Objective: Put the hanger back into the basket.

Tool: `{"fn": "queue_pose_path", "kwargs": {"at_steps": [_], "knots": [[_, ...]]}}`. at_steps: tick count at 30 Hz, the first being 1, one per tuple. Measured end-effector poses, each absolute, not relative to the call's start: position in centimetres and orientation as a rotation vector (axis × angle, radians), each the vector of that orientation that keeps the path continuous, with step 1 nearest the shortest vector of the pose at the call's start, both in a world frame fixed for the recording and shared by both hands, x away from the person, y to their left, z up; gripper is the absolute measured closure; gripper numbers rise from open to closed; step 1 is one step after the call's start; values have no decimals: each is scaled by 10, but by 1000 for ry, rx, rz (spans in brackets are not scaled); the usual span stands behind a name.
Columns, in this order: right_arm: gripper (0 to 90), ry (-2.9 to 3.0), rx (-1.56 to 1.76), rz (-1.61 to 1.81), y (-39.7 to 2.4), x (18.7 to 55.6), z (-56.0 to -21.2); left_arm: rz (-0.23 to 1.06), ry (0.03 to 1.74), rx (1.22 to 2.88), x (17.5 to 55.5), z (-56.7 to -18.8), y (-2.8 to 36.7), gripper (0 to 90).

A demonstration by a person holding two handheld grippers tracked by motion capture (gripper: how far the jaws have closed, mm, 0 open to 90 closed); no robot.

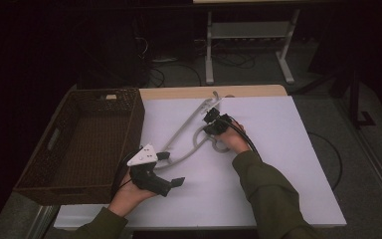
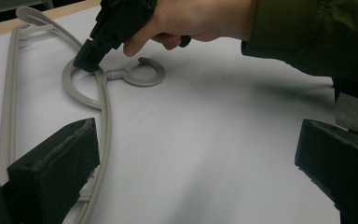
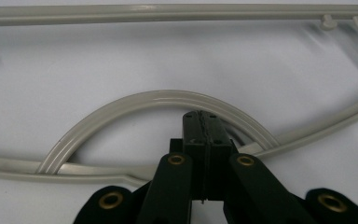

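Note:
A grey plastic clothes hanger [image 1: 184, 128] lies flat on the white table top [image 1: 278, 164], its hook [image 1: 221, 147] pointing toward the person. My right gripper [image 1: 210, 131] is shut, pads pressed together with nothing between them. Its tip rests at the hanger's curved loop [image 3: 121, 105] beside the hook's neck [image 2: 116, 73]. My left gripper [image 1: 171, 168] stands open near the table's front left, jaws wide apart. The hanger's long arm [image 2: 105, 107] runs just past the left jaw's pad, and nothing lies between the jaws.
A dark wicker basket [image 1: 134, 124] stands at the table's left, close to my left hand. A strip of bare wood [image 1: 204, 92] shows at the table's far edge. Beyond it are a metal stand [image 1: 248, 35] and cables on the floor.

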State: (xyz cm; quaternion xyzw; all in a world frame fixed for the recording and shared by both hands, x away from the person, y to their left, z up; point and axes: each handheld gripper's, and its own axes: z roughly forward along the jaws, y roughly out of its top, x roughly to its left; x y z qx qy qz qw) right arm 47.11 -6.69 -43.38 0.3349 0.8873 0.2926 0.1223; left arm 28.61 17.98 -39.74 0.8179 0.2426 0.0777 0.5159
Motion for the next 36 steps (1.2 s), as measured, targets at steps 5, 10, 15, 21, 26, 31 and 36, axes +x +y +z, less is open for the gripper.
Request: {"fn": "queue_pose_path", "kwargs": {"at_steps": [5, 10, 15, 21, 26, 31, 36], "knots": [[894, 2610, 959, 808, -68, 472, -434, 184, 589, 1960, 286, -398, 180, 0], [894, 2625, 967, 766, -70, 468, -435, 186, 589, 1957, 286, -398, 180, 0], [894, 2639, 957, 725, -75, 460, -432, 186, 591, 1957, 286, -397, 180, 0], [894, 2645, 981, 737, -85, 447, -432, 183, 590, 1963, 285, -398, 179, 0], [894, 2653, 993, 735, -96, 436, -432, 180, 592, 1964, 285, -398, 178, 0], [894, 2657, 993, 759, -108, 423, -432, 184, 585, 1974, 286, -399, 178, 0], [894, 2661, 1004, 768, -116, 412, -433, 184, 584, 1976, 285, -399, 178, 0]]}}
